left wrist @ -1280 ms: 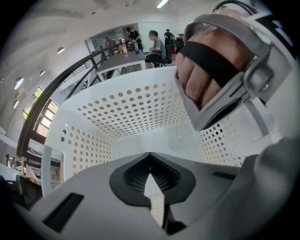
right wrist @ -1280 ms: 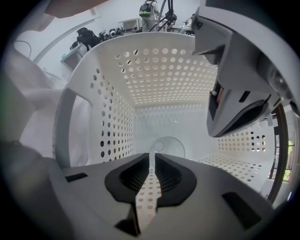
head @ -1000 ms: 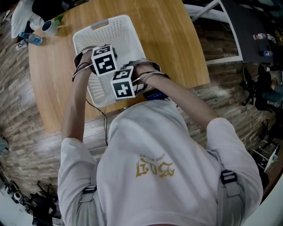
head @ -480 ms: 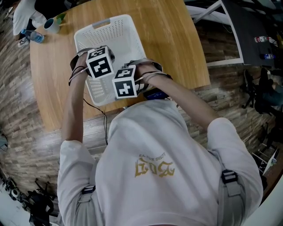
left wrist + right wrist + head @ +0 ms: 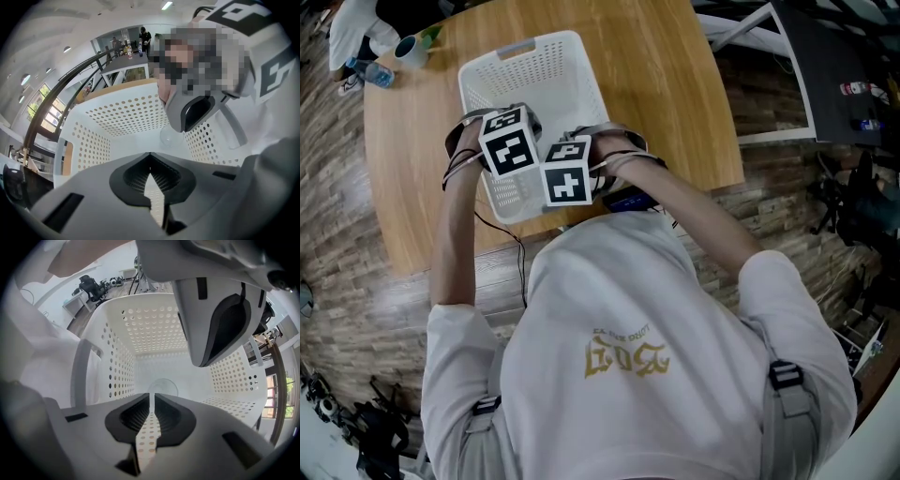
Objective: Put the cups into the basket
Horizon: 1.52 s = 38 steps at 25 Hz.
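Where the clear plastic cup (image 5: 163, 386) lies: inside the white perforated plastic basket (image 5: 546, 82), on the plain, hole-free panel that both gripper views show deep within it, apart from both grippers.
Cup's heading: its round outline faces both gripper cameras almost head-on, so its long axis runs roughly along their line of sight. Whether mouth or base is turned toward them cannot be told.
Cup's make: thin, smooth and see-through, with a fine circular edge.
Basket: rectangular and matte, its walls pierced by even rows of small round holes, with a handle slot in each short end. It stands on the table with its long axis running away from the person.
Left gripper (image 5: 150, 159): over the basket's near end, pointing down into it. Its grey jaws meet at the tips, with only a thin wedge of basket showing between their black ribbed pads, and they hold nothing.
Right gripper (image 5: 153, 397): just beside the left one, also over the near end. Its jaws are drawn together to a hairline slit, with nothing between them.
Table: pale wooden tabletop (image 5: 666, 94) with rounded corners and straight grain.
Table's far left edge: white mug (image 5: 408, 53), well apart from the basket.
Person: white T-shirt (image 5: 656, 309) with gold print, bare forearms reaching to the grippers.
Floor: grey-brown plank floor (image 5: 337, 244).
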Tool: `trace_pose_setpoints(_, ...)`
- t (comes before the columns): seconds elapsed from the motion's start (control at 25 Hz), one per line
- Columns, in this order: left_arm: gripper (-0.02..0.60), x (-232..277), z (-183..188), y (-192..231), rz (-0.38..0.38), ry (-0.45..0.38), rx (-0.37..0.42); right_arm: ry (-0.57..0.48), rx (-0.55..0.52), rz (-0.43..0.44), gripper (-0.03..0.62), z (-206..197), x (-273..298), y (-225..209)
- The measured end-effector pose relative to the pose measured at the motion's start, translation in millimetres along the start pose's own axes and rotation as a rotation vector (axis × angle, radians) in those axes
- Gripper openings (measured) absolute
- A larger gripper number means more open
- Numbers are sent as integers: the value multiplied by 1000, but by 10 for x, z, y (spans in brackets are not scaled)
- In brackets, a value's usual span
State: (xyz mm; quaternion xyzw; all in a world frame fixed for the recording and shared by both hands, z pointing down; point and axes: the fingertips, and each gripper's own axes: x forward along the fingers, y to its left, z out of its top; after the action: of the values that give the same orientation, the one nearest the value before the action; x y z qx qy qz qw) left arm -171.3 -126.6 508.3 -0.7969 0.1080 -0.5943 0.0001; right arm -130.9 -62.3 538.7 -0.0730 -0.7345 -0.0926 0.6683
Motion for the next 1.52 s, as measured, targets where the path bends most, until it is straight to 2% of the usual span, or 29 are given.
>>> trace_pose_setpoints(0.76,5,-69,15,-190,-6,-25,-40,-93,54,-19,38,-23,-223,-70)
trace_pose_setpoints(0.92,5,-81,64,-225,-14,-56,-54,-166,95,-68,37,36,-300,-168)
trace_pose_setpoints(1.08,5,-71,91,-263,-25,-65,-55,-177,115,-88,34,22,-306,-209)
trace_pose_setpoints(1.52,5,-143,78,-341,-1,-83,-93,-314,194,-86,11,29,-459,-232)
